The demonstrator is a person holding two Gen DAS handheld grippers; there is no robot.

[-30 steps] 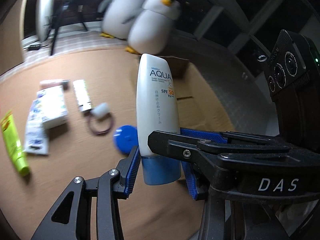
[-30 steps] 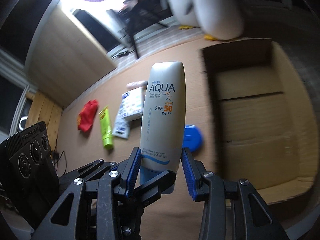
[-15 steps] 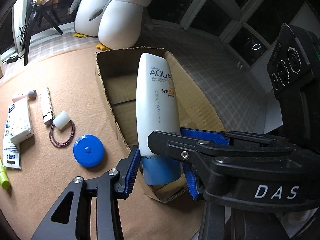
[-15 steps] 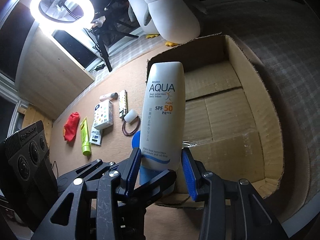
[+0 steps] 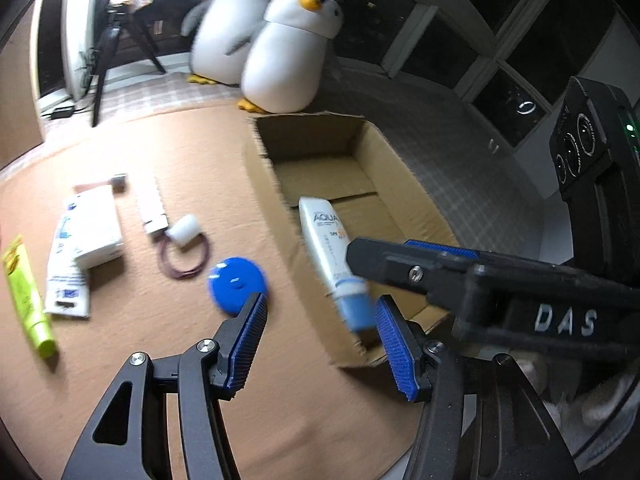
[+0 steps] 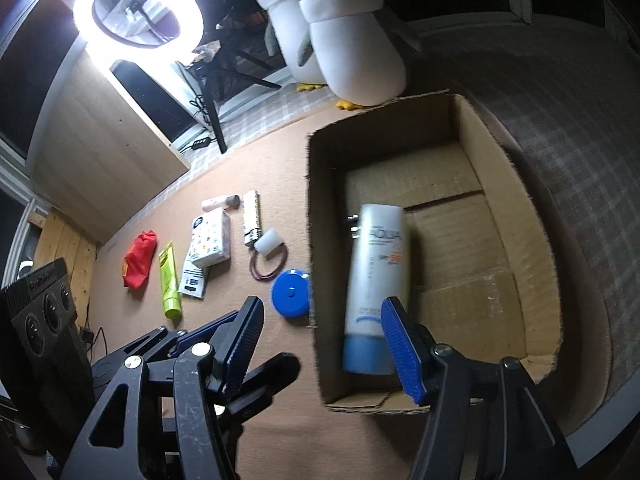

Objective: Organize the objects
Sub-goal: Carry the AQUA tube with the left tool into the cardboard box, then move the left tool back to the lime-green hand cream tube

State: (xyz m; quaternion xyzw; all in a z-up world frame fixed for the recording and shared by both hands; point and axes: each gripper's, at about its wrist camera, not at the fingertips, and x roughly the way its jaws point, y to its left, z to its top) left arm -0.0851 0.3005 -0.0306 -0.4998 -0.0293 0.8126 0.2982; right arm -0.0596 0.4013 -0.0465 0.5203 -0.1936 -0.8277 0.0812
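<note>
Both grippers, left gripper [image 5: 320, 344] and right gripper [image 6: 324, 344], have just opened, fingers apart and gripping nothing, sunscreen bottle [image 6: 374, 280] inside cardboard box [image 6: 532, 240], blue cap toward 6 o'clock.

"AQUA" in dark blue capitals on white sunscreen bottle with blue cap [image 6: 374, 280], lying in brown cardboard box [image 6: 532, 240]. Orange "SPF 50" below it, blurred but just legible. Finer print on bottle unreadable. "DAS" in white capitals on black gripper body [image 5: 566, 320]. Labels on other packets too small.
</note>
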